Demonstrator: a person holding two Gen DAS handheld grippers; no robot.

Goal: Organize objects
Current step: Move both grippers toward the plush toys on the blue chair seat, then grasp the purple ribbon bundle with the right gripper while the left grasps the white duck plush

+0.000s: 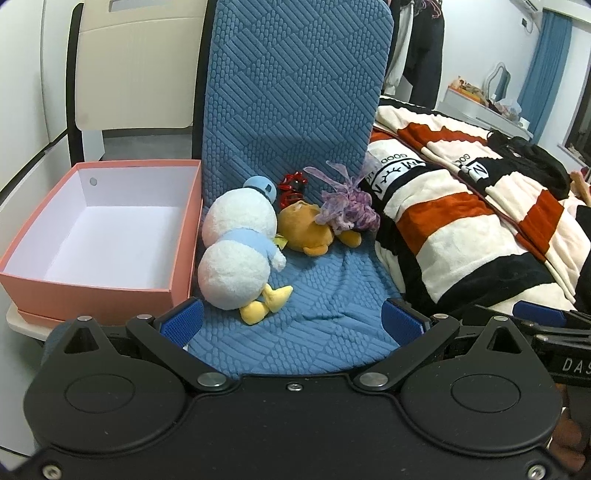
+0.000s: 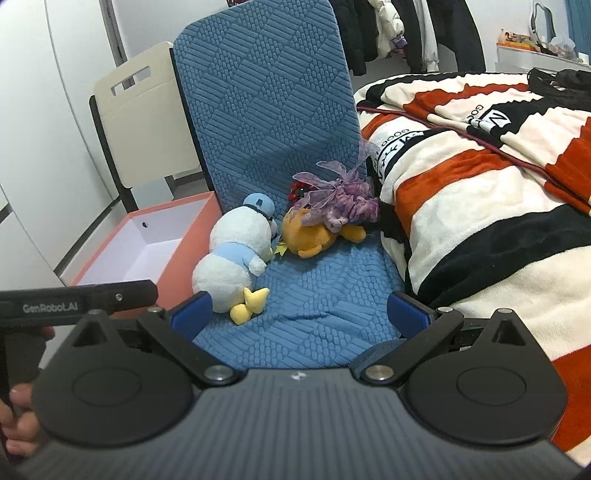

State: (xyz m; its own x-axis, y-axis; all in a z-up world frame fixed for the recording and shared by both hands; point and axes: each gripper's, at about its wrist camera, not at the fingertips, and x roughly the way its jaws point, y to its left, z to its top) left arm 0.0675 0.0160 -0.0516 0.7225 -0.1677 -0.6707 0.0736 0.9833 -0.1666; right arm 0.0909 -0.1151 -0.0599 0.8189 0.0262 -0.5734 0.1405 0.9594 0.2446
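Observation:
A white plush duck (image 1: 236, 251) (image 2: 236, 251) in a blue shirt and cap lies face down on the blue chair seat (image 1: 325, 306) (image 2: 317, 295). Behind it lie an orange plush toy (image 1: 306, 230) (image 2: 310, 236), a purple ribbon scrunchie (image 1: 347, 206) (image 2: 343, 201) and a small red item (image 1: 291, 186) (image 2: 299, 188). An empty pink box (image 1: 99, 236) (image 2: 147, 243) stands left of the chair. My left gripper (image 1: 293, 319) and right gripper (image 2: 301, 314) both hover open at the seat's front edge, nothing between their blue pads.
A bed with a striped orange, cream and black blanket (image 1: 472, 221) (image 2: 480, 184) borders the chair on the right. A beige chair (image 1: 129, 66) stands behind the box. Clothes (image 2: 388, 29) hang at the back. A hand (image 2: 18, 417) holds the left gripper's handle.

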